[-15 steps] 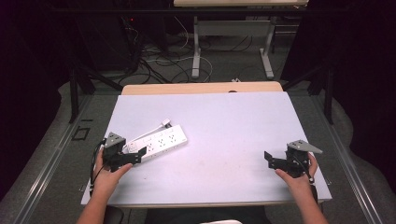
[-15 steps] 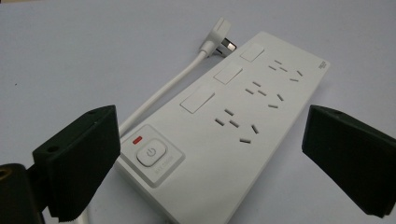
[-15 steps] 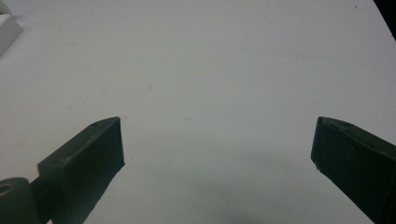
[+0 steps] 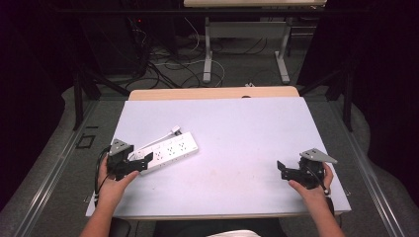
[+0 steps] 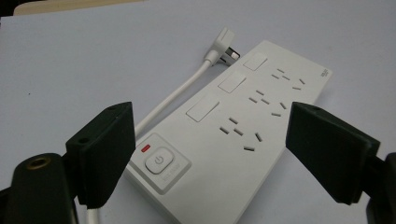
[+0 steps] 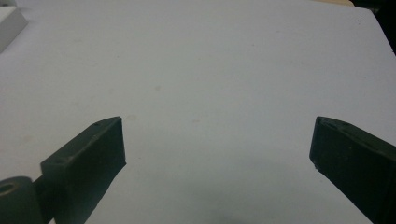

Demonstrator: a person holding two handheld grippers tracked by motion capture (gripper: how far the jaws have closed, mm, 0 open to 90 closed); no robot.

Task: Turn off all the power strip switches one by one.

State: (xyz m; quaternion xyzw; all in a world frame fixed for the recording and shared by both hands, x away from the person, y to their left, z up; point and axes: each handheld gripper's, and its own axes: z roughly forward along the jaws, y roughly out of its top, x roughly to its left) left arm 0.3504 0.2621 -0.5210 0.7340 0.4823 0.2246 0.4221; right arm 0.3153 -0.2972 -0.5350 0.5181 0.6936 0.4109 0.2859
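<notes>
Black jaws of the left gripper (image 5: 205, 154) stand spread wide, one on each side of the near end of the power strip (image 5: 233, 135), with no pad pressing on it. Between them lies the strip's power button (image 5: 159, 161), a small red mark (image 5: 145, 149) just beside it. Beyond the button run three blank rectangular covers and three groups of socket slots. The strip's near corner is cut off by the lower frame edge.

A white cord (image 5: 175, 95) runs along the strip's side, passes behind the left jaw, and ends at the plug (image 5: 223, 44) resting against the strip's far end.

In the high view, the left gripper (image 4: 141, 160) sits at the strip's (image 4: 170, 150) near end, on the left part of the table (image 4: 247, 128). Contact between gripper and strip cannot be determined there.

The right gripper (image 6: 217, 158) also has its jaws spread, with bare table surface between them. It (image 4: 282, 168) rests well apart from the strip, near the table's right front. One white corner of the strip (image 6: 9, 23) is cut off at the upper left of the right gripper view.
</notes>
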